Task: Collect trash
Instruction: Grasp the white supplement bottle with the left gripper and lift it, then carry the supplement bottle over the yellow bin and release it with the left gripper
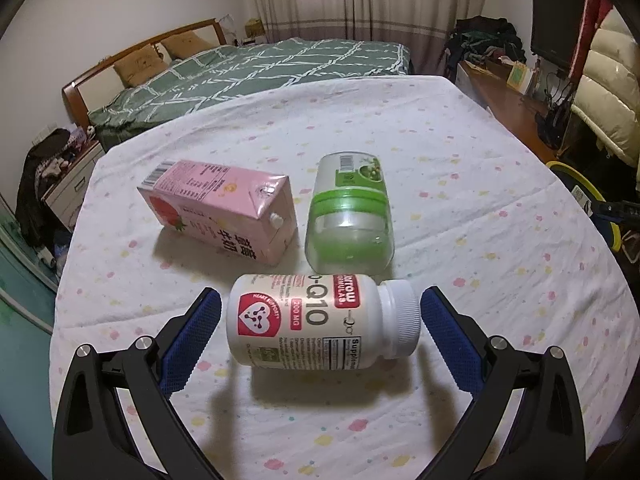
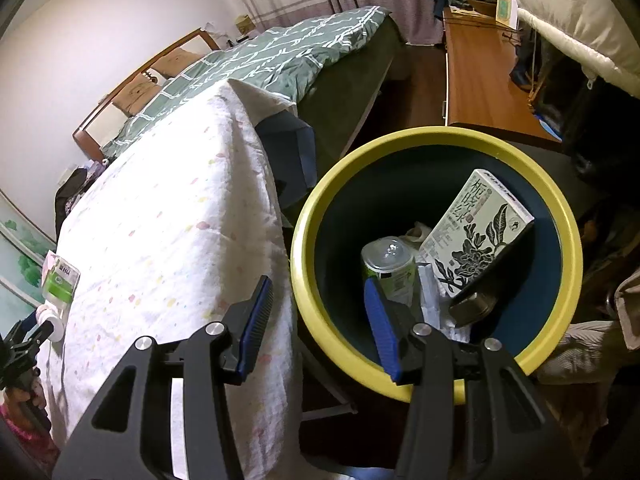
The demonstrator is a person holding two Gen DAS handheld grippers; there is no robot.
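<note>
From my left wrist view, my left gripper [image 1: 320, 316] stands wide, its blue pads on either side of the white supplement bottle [image 1: 320, 320]. The bottle lies on its side on the spotted white cloth [image 1: 460, 208], base toward the left pad and ribbed cap toward the right pad. The right pad sits just beside the cap and the left pad just beside the base; I see a thin gap at each end, so nothing is gripped. Farther off, the pink milk carton [image 1: 224, 208] lies flat to the left, and the clear jar with the green band [image 1: 350, 216] lies on its side to the right of it, both near the bottle but apart from my pads.

From my right wrist view, my right gripper [image 2: 320, 320] is about half spread and holds nothing. Its left pad hangs over the edge of the cloth, its right pad over the inside of the yellow-rimmed bin [image 2: 568, 240]. In the bin lie a green can [image 2: 388, 260], a black-and-white flowered carton [image 2: 476, 236] leaning on the far right wall, and some crumpled paper. At the far left edge the jar and the bottle cap appear, with my other gripper beside them.
</note>
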